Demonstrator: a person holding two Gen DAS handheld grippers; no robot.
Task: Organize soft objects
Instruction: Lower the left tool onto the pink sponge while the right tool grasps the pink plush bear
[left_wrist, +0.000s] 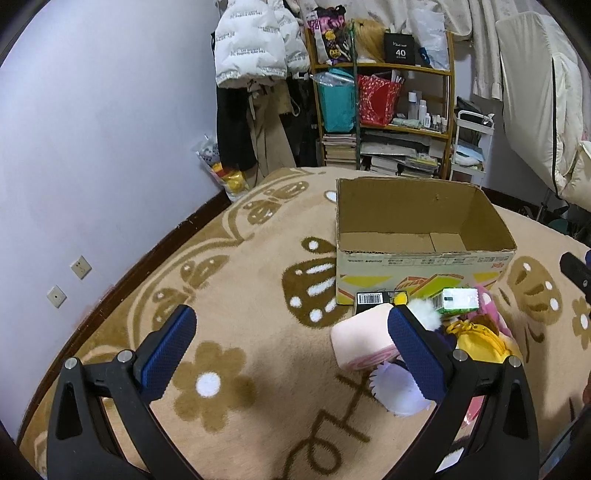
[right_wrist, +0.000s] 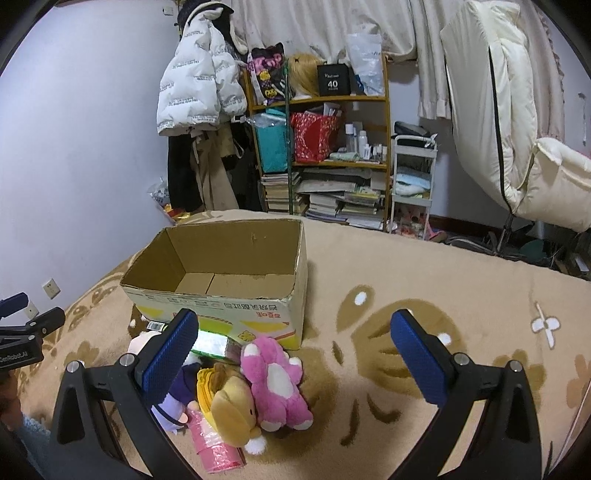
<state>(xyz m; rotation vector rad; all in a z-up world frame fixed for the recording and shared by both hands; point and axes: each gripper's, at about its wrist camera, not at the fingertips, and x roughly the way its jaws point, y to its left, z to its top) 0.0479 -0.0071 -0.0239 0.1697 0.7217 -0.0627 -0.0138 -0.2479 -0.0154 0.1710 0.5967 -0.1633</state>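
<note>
Wrist views: both grippers (left_wrist: 291, 332) (right_wrist: 293, 336) wide, empty.

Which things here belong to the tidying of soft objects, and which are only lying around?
For the job: cardboard box, pink plush, yellow plush doll, pink cushion.

Only lying around: bookshelf, white jacket, folded mattress.

On the top shelf I can read the number "40" in white on a small black box (right_wrist: 333, 80); the smaller line under it is too fine for me. The left claw body (right_wrist: 16, 354), seen from the right wrist camera, carries the white text "GenRobot.AI". The cardboard box (right_wrist: 236, 317) has red Chinese characters printed upside down on its front wall, and I cannot read them surely. A barcode label (left_wrist: 369, 297) is there, digits not legible.
</note>
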